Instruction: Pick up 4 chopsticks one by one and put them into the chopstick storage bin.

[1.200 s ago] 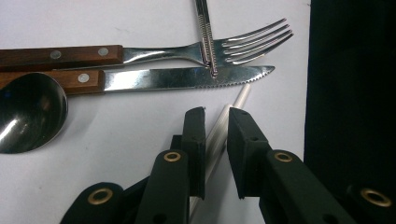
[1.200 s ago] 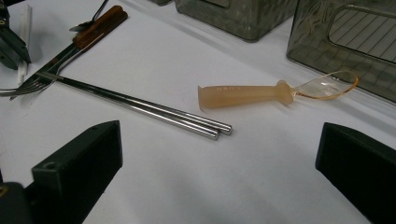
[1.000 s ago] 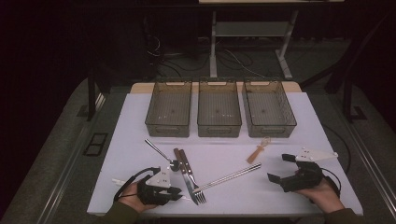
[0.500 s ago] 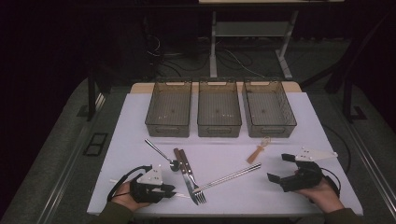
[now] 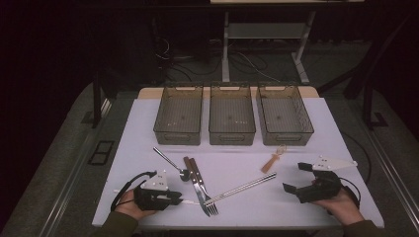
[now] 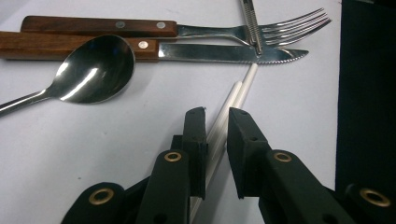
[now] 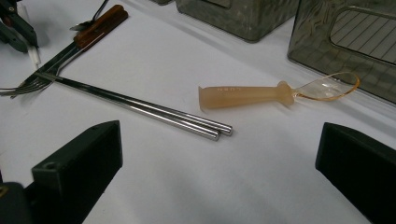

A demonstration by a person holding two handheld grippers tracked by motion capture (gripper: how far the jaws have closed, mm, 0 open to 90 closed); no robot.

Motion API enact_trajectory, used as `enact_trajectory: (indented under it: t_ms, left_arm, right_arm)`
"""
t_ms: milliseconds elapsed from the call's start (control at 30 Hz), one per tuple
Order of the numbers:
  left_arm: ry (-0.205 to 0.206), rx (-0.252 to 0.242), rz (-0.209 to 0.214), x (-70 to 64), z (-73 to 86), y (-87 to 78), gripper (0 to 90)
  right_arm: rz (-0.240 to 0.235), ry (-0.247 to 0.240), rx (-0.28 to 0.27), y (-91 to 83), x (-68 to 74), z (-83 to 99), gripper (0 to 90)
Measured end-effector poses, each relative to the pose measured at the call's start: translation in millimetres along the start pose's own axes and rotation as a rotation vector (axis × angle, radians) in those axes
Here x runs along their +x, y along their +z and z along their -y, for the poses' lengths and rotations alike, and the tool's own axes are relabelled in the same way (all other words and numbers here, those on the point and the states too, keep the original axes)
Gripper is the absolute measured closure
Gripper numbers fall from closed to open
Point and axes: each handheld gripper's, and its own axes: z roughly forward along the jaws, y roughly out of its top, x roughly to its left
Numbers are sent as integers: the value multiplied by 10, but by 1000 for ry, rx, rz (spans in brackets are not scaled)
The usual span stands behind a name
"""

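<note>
- Leftward and lower sits the left gripper [image 5: 179,200] compared with a second ago, when it lay closer to the cutlery; the right one has hardly budged.
- Far left, that left gripper lies low on the desk [image 5: 148,123], its jaws nearly closed around a pair of white chopsticks [image 6: 236,100] — the sticks run between the pads, though whether they are truly pinched yet, I cannot tell.
- Those white chopsticks point at the cutlery cluster, tips almost touching the serrated knife [image 6: 224,52]; they look light, thin, smooth and likely slippery, so a squeeze near mid-length, both sticks together, seems the safest hold.
- Just beyond lie the metal spoon [image 6: 91,70], the wood-handled fork [image 6: 187,29] and the knife side by side.
- Moving right, steel chopsticks [image 7: 154,112] lie slantwise with their far end across the fork tines; stiff, heavier and prone to roll, I'd judge.
- Next, a small amber plastic spoon [image 7: 261,95] rests near the right-hand bin [image 5: 284,116], apart from everything else.
- Three bins stand in a row at the back.
- Far right, the right gripper [image 5: 299,177] hovers wide open, holding nothing, facing the steel chopsticks and amber spoon.
</note>
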Motion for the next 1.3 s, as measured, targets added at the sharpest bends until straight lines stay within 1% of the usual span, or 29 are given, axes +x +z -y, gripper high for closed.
enact_trajectory:
  t_ms: [133, 200, 300, 367, 400, 433, 467, 500, 533, 567, 667, 733, 800, 833, 867, 900, 933, 967, 1033, 1100, 1167, 1233, 1300]
  left_arm:
    - [-19, -7, -22, 66, 38, -35, 770]
    - [-32, -12, -40, 87, 40, -38, 769]
    - [-48, -20, -40, 124, 47, -39, 770]
    - [-54, -23, -48, 144, 45, -42, 770]
    - [-61, -40, -58, 151, 44, -49, 773]
    - [-63, -37, -108, 160, 34, -77, 837]
    - [-56, 0, -148, 185, 36, -78, 893]
    - [-69, 5, -132, 215, 58, -63, 893]
    - [-84, -10, -117, 236, 76, -68, 891]
    - [-81, -11, -116, 237, 79, -70, 890]
    - [-62, -5, -137, 206, 69, -63, 888]
    - [-67, -12, -135, 212, 77, -64, 885]
    - [-70, -23, -148, 217, 88, -69, 851]
    - [-75, -23, -164, 212, 84, -78, 807]
    - [-87, -33, -161, 205, 77, -104, 726]
    - [-95, -55, -131, 188, 71, -139, 695]
    - [-88, -65, -100, 147, 63, -167, 664]
    - [-68, -65, -90, 95, 57, -184, 652]
    - [-55, -44, -61, 21, 47, -181, 618]
    - [-38, -14, -49, -30, 39, -144, 601]
    - [-30, 3, -33, -53, 40, -115, 602]
    - [-24, 18, -29, -71, 45, -92, 616]
    - [-15, 35, -38, -83, 48, -65, 623]
  right_arm:
    - [1, 1, -1, -2, 1, -1, 5]
    - [0, -1, 0, -2, -1, -2, 5]
    - [1, -1, 1, 2, 0, -2, 5]
    - [0, -1, 1, 2, 1, -2, 5]
    - [1, 0, 2, 2, 2, -2, 5]
    - [1, 0, 2, 3, 2, -2, 5]
    - [1, 0, 2, 4, 2, -3, 5]
    - [1, 0, 2, 4, 2, -2, 5]
    - [0, 0, 2, 4, 3, -3, 5]
    - [0, 0, 1, 5, 4, -3, 5]
    - [0, -1, 0, 1, 3, -3, 5]
    - [1, 2, 3, 3, -3, -4, 5]
    - [0, -1, 2, 4, 3, -4, 5]
    - [0, -2, 2, 4, 6, -5, 5]
    - [0, -3, 2, 5, 7, -4, 5]
    - [0, -2, 3, 5, 6, -5, 5]
    - [0, -2, 2, 5, 4, -5, 5]
    - [-1, 0, 1, 3, 2, -5, 5]
    - [-1, 0, 2, 3, -2, -5, 5]
    - [0, 0, 3, 9, -4, -6, 5]
    - [-2, -3, 2, 9, 1, -8, 5]
    - [-2, -5, 1, 6, 6, -8, 5]
    - [-2, -5, 1, 5, 4, -7, 5]
